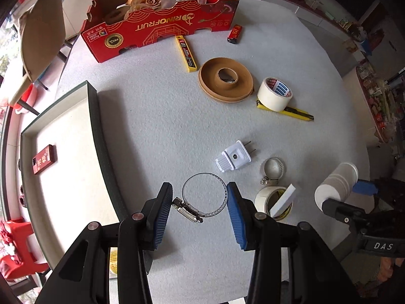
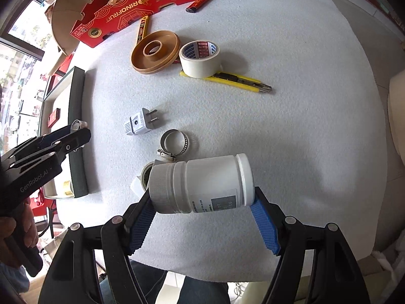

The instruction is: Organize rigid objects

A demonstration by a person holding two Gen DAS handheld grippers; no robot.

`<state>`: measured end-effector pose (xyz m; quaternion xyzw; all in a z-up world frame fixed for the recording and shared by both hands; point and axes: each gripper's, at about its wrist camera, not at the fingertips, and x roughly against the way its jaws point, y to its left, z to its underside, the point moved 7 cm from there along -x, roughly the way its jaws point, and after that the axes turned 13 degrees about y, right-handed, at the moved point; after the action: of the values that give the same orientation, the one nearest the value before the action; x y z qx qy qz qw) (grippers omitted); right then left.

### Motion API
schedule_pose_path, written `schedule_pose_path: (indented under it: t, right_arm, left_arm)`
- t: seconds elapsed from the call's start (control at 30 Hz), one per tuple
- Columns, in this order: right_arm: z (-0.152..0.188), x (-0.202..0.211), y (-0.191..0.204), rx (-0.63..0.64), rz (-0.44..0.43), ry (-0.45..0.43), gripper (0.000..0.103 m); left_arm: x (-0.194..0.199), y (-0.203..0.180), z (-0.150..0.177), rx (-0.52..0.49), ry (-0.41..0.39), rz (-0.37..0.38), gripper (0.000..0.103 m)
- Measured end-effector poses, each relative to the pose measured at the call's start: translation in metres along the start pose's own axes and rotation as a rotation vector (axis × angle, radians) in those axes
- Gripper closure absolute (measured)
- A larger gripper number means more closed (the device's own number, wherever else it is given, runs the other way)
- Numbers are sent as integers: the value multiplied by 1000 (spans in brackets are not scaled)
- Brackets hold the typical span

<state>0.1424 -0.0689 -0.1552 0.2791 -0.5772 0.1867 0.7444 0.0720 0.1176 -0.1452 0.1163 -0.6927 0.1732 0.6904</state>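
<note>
Blue ribbed pads of the left gripper pinch a large thin steel hose clamp across its ring, screw housing against the left pad, loop clear of the grey felt tabletop. Its jaws are drawn in as far as the ring allows. The band looks light and springy, likely to flex or twist, so the stiffer screw housing seems the surer hold. To its right, the right gripper clamps a white plastic screw-cap bottle lying sideways, cap end and base against the pads, jaws about half open. Smooth, rigid and probably light, it could swivel in that end-on grip. Beyond them lie a smaller steel hose clamp, a white two-pin plug, a roll of cream masking tape on a yellow utility knife, and a tan plastic spool. A shallow dark-rimmed white tray at left and a red cardboard fruit box beyond look like the likely destinations
</note>
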Motion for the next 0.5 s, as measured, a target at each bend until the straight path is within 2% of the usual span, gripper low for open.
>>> schedule_pose_path:
  t: [0.2, 0.27, 0.33, 0.5]
  right_arm:
    - [15, 4, 14, 109, 34, 28, 29]
    - [12, 5, 24, 146, 41, 32, 29]
    - [7, 8, 35, 182, 47, 26, 29]
    - [-8, 21, 65, 274, 54, -7, 29]
  left_arm:
    - [9, -4, 59, 1, 4, -33, 56]
    - [7, 3, 66, 20, -4, -53, 56]
    - [8, 18, 73, 67, -12, -71, 56]
    - [26, 68, 90, 254, -55, -76, 56]
